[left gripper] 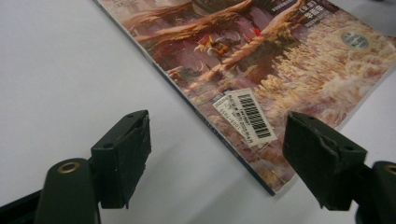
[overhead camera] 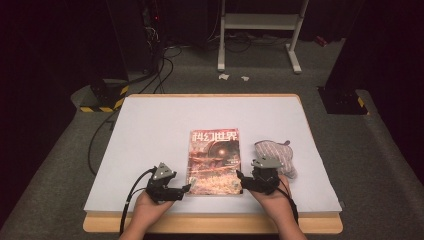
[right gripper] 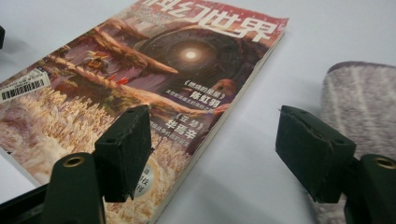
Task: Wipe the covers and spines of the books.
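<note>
Magazine [overhead camera: 214,161] lies flat on the table [overhead camera: 150,130] between both claws. Left claw [overhead camera: 188,188] gapes wide and empty at its near left corner; right claw [overhead camera: 239,176] stands open, empty, straddling its right edge, with a mitt [overhead camera: 277,150] just beyond.

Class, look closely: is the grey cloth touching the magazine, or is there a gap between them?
Apart. The right gripper view shows bare white table between the magazine edge and the grey cloth.
</note>
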The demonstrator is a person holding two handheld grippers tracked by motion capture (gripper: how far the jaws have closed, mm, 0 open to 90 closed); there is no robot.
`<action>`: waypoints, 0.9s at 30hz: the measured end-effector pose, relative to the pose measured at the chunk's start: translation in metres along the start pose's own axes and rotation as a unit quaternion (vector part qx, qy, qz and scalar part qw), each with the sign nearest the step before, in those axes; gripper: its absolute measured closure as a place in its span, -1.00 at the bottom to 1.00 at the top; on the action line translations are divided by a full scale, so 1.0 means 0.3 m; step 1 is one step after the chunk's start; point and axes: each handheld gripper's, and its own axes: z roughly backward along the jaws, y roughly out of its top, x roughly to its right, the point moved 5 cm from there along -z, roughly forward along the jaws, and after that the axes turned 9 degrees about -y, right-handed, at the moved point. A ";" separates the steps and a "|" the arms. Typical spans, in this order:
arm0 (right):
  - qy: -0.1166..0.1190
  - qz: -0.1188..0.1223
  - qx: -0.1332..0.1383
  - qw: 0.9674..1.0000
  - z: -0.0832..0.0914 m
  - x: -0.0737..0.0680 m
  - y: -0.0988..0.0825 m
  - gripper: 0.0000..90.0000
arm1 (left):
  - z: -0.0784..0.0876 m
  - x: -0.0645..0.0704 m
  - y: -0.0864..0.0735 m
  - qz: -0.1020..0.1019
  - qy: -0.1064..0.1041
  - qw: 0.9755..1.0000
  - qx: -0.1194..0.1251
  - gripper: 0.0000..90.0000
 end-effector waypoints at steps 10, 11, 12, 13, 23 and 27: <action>0.024 0.000 -0.028 0.999 -0.049 -0.042 -0.049 -0.35 | -0.045 0.017 0.018 0.004 -0.004 1.000 -0.009 -0.50; 0.025 -0.004 -0.030 0.999 -0.051 -0.043 -0.053 -0.35 | -0.048 0.016 0.023 0.008 -0.007 1.000 -0.005 -0.50; 0.026 -0.007 -0.032 0.999 -0.054 -0.043 -0.057 -0.35 | -0.052 0.014 0.031 0.011 -0.007 1.000 -0.001 -0.50; 0.027 -0.011 -0.036 0.999 -0.056 -0.043 -0.061 -0.34 | -0.056 0.012 0.038 0.011 -0.003 1.000 -0.002 -0.51; 0.037 -0.020 -0.042 0.998 -0.065 -0.055 -0.075 -0.30 | -0.111 -0.015 0.060 0.018 0.024 0.999 -0.018 -0.54; 0.042 -0.024 -0.046 0.998 -0.073 -0.066 -0.077 -0.34 | -0.120 -0.005 0.060 0.015 0.021 0.999 -0.019 -0.47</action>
